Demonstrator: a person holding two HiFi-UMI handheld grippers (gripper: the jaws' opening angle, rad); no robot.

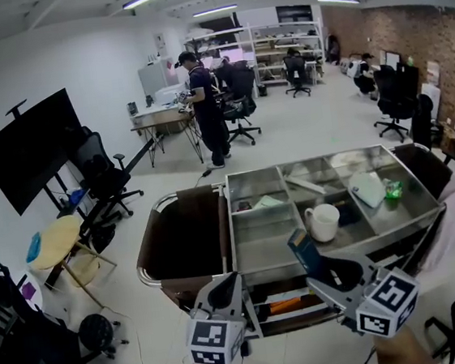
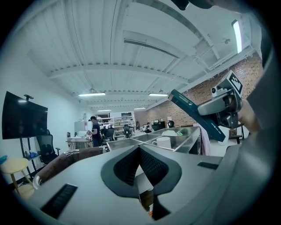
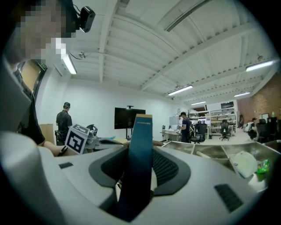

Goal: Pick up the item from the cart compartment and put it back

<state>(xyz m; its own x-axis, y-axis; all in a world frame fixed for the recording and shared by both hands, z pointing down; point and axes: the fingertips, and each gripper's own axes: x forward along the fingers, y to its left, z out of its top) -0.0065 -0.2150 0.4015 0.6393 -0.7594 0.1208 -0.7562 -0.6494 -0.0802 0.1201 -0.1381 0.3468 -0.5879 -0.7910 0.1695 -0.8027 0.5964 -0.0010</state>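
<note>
We have the blue box [image 1: 302, 248] low and centre in the head view, standing up between the jaws of the right gripper [image 1: 319, 266], which clamp only its lower part, just above the near rim of the cart [image 1: 232, 232]. Held that low, it may pivot or slip on the way down, or knock the white mug [image 1: 323, 222] just up and right. The box looks slim and tall, dark teal with a pale top edge. The left gripper [image 2: 139, 148], at lower left, is closed on nothing.

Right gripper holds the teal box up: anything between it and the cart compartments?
Nothing visible lies between the teal box in the right gripper and the cart below. The white mug stands in the compartment just beyond it, so that one is occupied.
</note>
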